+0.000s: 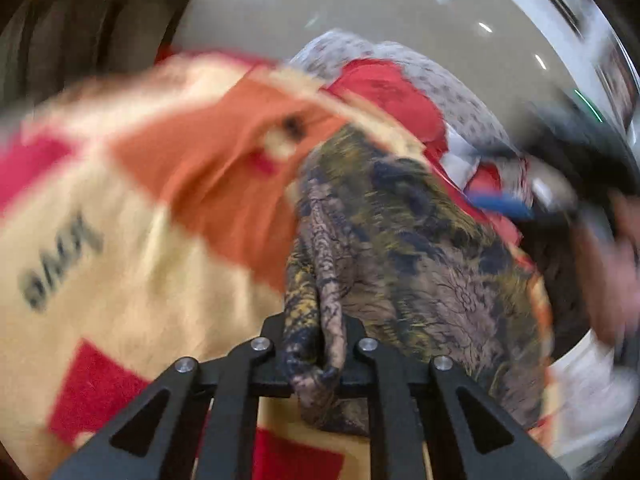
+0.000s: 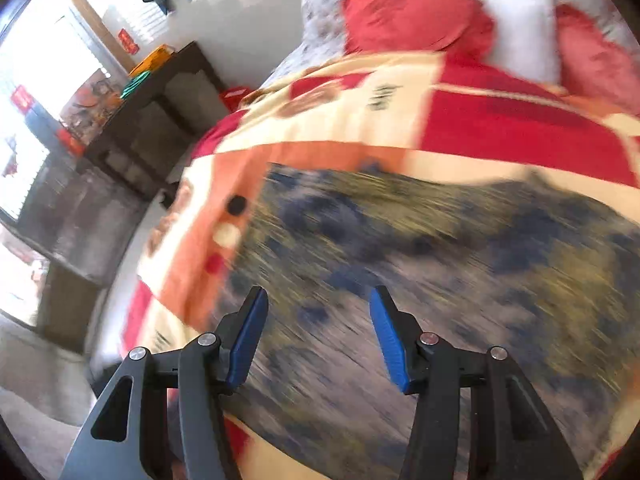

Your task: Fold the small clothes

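At lower center, the left gripper (image 1: 316, 354) clamps the patterned garment (image 1: 420, 248), while the right gripper (image 2: 318, 336) hovers open above it.

Left gripper (image 1: 314, 344): jaws drawn close together, pinching a bunched fold of patterned cloth (image 1: 316, 320) between them; linkage arms angle in toward the tips. Right gripper (image 2: 318, 336): jaws spread wide, blue pads (image 2: 386, 336) facing each other, nothing between them. In the left wrist view it shows blurred at far right.
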